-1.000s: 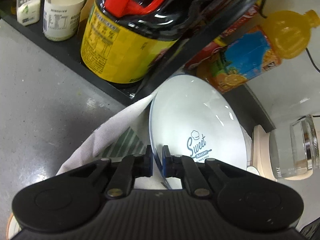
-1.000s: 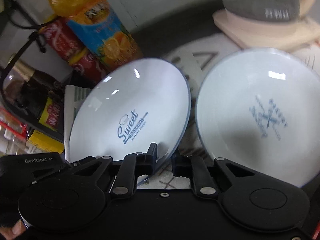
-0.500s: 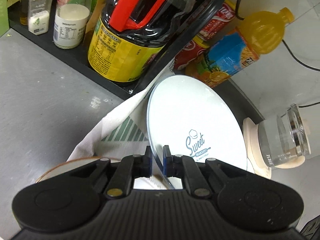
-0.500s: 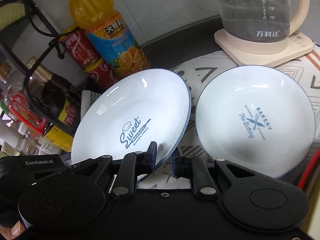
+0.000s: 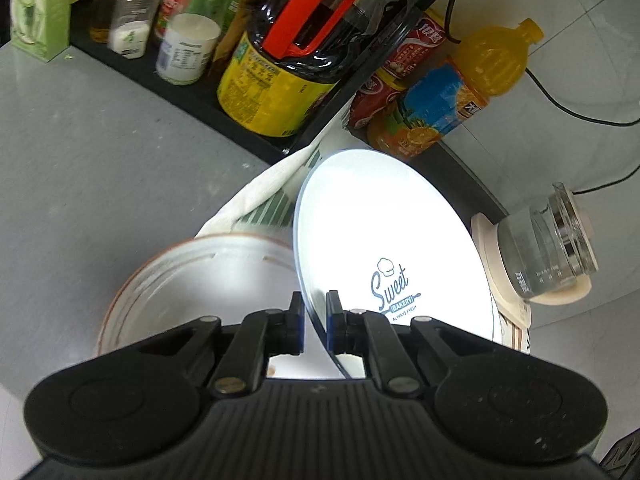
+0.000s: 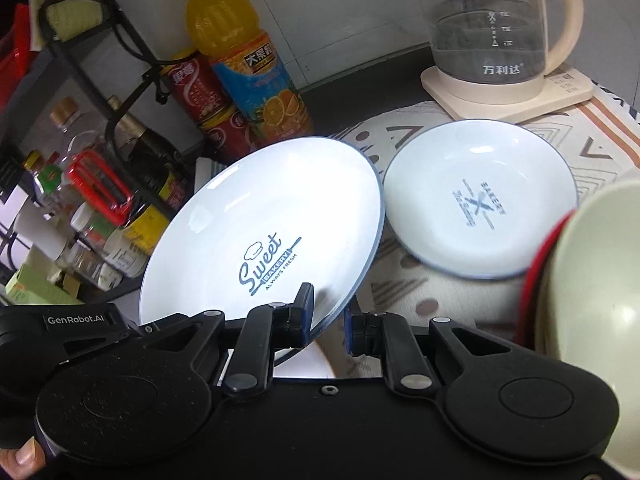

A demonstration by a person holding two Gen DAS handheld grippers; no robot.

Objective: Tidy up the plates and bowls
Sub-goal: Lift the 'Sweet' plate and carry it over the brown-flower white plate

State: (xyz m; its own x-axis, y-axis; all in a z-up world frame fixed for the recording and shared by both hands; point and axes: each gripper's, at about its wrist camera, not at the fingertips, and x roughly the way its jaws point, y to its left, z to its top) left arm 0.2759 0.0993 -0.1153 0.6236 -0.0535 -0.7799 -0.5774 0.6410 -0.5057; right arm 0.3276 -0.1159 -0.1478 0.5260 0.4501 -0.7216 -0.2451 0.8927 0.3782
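My left gripper (image 5: 313, 322) is shut on the near rim of a white "Sweet Bakery" plate (image 5: 384, 248) and holds it tilted in the air. The same plate (image 6: 264, 232) fills the middle of the right wrist view, with the left gripper's body (image 6: 80, 320) at its lower left. My right gripper (image 6: 329, 320) straddles that plate's rim with its jaws a little apart. A second white bakery plate (image 6: 480, 200) lies flat on the patterned cloth (image 6: 592, 136). A white bowl with a brown rim (image 5: 192, 276) sits below my left gripper. A cream bowl with a red outside (image 6: 592, 304) is at the right.
A black rack (image 5: 248, 136) holds a dark oil jug (image 5: 292, 64) and spice jars (image 5: 188, 48). An orange juice bottle (image 6: 248, 64) and red cans (image 6: 200, 92) stand by the wall. A glass kettle (image 6: 488, 24) stands on its cream base behind the flat plate.
Both grippers have lifted and drawn back with the Sweet plate. The brown-rimmed bowl and the cream bowl have come into view. The right gripper's jaws have opened slightly.
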